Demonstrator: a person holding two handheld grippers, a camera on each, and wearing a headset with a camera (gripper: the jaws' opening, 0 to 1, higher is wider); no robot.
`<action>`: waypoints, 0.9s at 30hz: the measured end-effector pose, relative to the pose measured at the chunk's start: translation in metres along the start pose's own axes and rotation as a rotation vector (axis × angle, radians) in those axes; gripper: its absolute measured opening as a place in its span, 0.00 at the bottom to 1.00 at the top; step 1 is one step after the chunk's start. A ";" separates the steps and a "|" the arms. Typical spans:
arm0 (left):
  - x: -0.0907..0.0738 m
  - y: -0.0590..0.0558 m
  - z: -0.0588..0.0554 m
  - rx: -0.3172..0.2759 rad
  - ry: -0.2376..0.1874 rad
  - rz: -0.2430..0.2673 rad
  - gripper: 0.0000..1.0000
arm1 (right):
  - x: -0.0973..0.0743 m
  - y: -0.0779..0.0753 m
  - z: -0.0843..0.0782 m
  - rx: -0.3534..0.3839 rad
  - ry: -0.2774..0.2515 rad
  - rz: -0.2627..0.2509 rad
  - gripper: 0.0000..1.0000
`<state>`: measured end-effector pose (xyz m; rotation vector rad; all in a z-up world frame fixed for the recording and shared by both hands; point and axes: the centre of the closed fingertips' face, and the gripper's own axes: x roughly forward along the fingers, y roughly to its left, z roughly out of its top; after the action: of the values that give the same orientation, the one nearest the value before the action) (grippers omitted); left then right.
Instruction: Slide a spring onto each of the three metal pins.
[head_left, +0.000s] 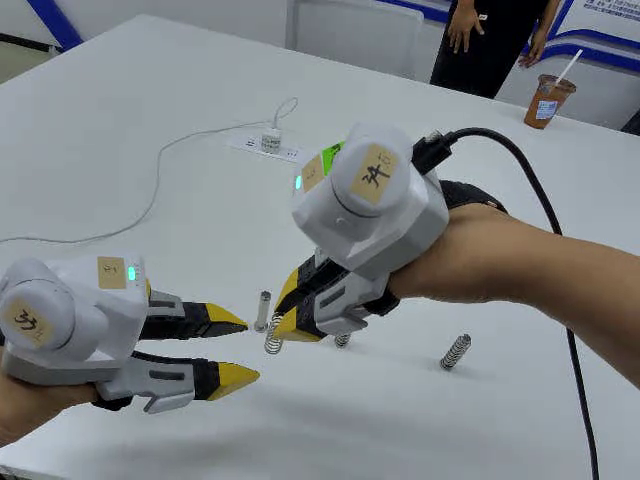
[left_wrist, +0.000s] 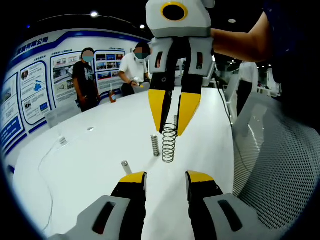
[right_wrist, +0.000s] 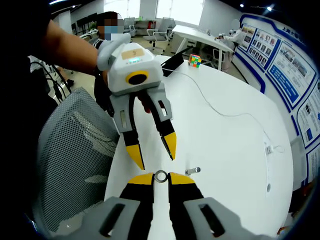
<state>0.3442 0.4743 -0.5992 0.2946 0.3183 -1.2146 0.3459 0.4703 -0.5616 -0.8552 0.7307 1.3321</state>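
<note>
Spring (left_wrist: 169, 142): upright, top coil gripped betw. the yellow tips of R gripper (right_wrist: 160, 179); sits mid worktop (head_left: 150, 120), toward its near edge.
R gripper: reaches down from above, fingers (right_wrist: 142, 181) clamped on the spring's top end.
Bare pin (head_left: 263, 310): upright, just beside the held spring, on the L gripper's side.
Second spring (left_wrist: 155, 145): upright, just beyond the held one; prob. over a pin, hard to tell.
Third spring (head_left: 455, 350): lies loose on its side, further toward the right edge, well apart from the bare pin.
L gripper (head_left: 243, 348): low by the near edge, fingers apart, nothing betw. them, tips aimed at bare pin & spring.
Far side: power strip (head_left: 262, 147) w/ white cable (head_left: 152, 195); cup w/ straw (head_left: 547, 100) near the far-right corner.
</note>
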 end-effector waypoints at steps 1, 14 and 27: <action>-0.001 0.001 0.000 -0.006 -0.003 0.007 0.35 | -0.001 -0.003 0.000 0.002 -0.001 -0.005 0.11; -0.013 0.009 0.001 -0.076 -0.036 0.053 0.53 | -0.006 -0.030 0.004 0.019 -0.008 -0.041 0.11; -0.016 0.008 0.002 -0.102 -0.049 0.069 0.61 | 0.002 -0.052 0.007 0.049 -0.015 -0.057 0.11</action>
<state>0.3471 0.4905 -0.5909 0.1857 0.3242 -1.1322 0.3974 0.4752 -0.5539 -0.8199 0.7194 1.2635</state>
